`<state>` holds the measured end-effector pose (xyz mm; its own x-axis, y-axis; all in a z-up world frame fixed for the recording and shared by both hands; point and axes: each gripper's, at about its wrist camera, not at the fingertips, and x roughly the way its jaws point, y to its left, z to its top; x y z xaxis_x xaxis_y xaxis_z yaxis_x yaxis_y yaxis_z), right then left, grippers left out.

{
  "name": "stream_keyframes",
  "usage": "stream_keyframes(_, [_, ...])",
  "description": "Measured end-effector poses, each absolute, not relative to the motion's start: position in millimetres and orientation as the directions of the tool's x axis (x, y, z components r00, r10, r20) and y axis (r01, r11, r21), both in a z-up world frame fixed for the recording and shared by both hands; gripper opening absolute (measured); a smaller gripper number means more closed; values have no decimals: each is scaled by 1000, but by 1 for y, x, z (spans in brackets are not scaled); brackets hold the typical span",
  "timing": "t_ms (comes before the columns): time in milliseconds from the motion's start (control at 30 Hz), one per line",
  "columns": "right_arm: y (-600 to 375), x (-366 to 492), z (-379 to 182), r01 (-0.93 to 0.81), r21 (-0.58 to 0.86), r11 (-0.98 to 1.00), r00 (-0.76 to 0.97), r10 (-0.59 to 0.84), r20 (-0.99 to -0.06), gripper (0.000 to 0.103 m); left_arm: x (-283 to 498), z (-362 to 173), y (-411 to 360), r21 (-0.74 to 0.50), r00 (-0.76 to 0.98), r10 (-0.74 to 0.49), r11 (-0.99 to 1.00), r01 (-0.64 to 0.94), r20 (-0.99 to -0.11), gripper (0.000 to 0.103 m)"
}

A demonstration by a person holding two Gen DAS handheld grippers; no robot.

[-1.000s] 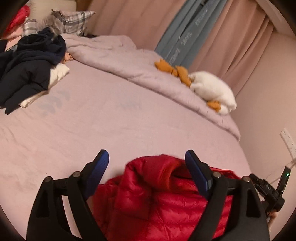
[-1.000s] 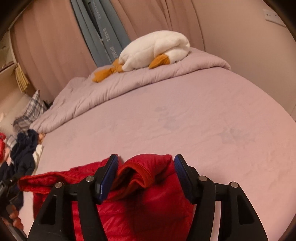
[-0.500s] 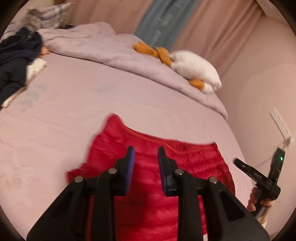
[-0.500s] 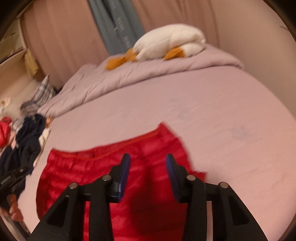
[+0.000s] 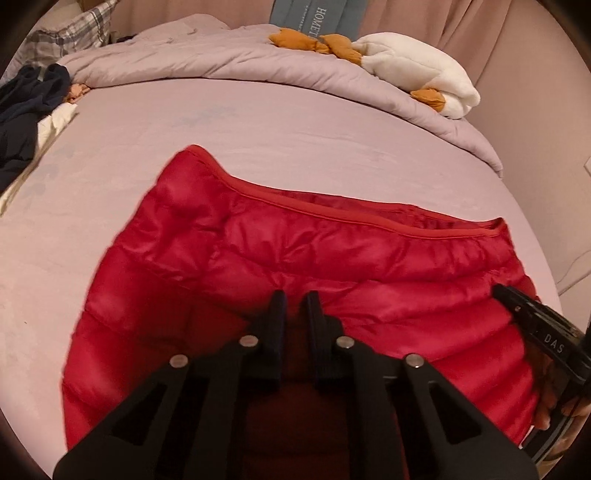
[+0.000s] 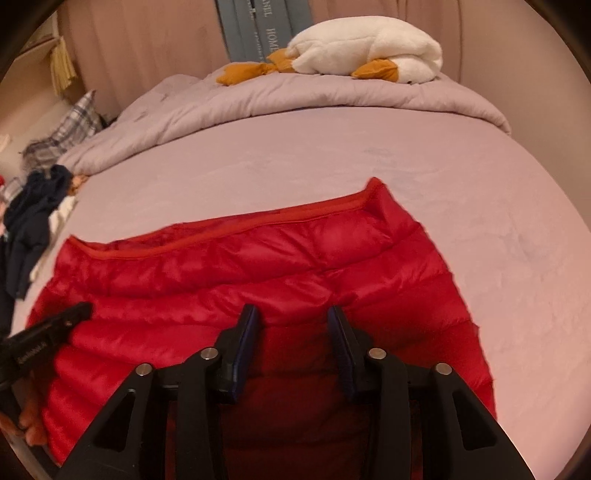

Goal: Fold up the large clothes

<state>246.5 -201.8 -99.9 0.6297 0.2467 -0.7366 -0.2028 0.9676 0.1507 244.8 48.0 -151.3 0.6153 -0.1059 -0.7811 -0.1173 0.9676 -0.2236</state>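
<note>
A red puffer jacket (image 5: 295, 258) lies spread on the pink bed sheet (image 5: 258, 122), its hem edge toward the far side; it also shows in the right wrist view (image 6: 258, 266). My left gripper (image 5: 294, 301) sits low over the jacket's near part with its jaws almost closed, a narrow gap between them; whether it pinches fabric is hidden. My right gripper (image 6: 292, 317) is over the jacket's right half with its jaws partly open, fabric bulging between them. Each gripper shows at the edge of the other's view.
A rolled grey duvet (image 5: 221, 59) runs along the far side of the bed with a white goose plush (image 5: 417, 70) on it. Dark clothes (image 5: 26, 107) are piled at the left edge. A plaid pillow (image 5: 70, 33) lies at the far left. Curtains (image 6: 147, 37) hang behind.
The jacket has gone from bunched up between the open jaws to spread flat on the bed. Both grippers' jaws have narrowed, the left almost to closed, and both have lowered onto the jacket.
</note>
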Motion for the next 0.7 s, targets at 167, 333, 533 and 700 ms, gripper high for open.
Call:
stream_keyframes(167, [-212, 246, -103, -181, 184, 966, 628, 258, -735, 26, 240, -156, 61, -167, 618, -36, 974, -156, -786, 8])
stream_keyframes(333, [-221, 243, -104, -169, 215, 962, 627, 273, -730, 17, 235, -163, 85, -195, 611, -25, 957, -213, -791, 4])
stream_keyframes(533, [-228, 234, -100, -150, 214, 965, 628, 260, -734, 17, 227, -157, 88, -165, 622, -6, 966, -199, -783, 4])
stream_keyframes(700, [-253, 224, -92, -89, 199, 976, 656, 208, -726, 17, 211, -147, 111, -200, 630, 16, 942, -269, -776, 4])
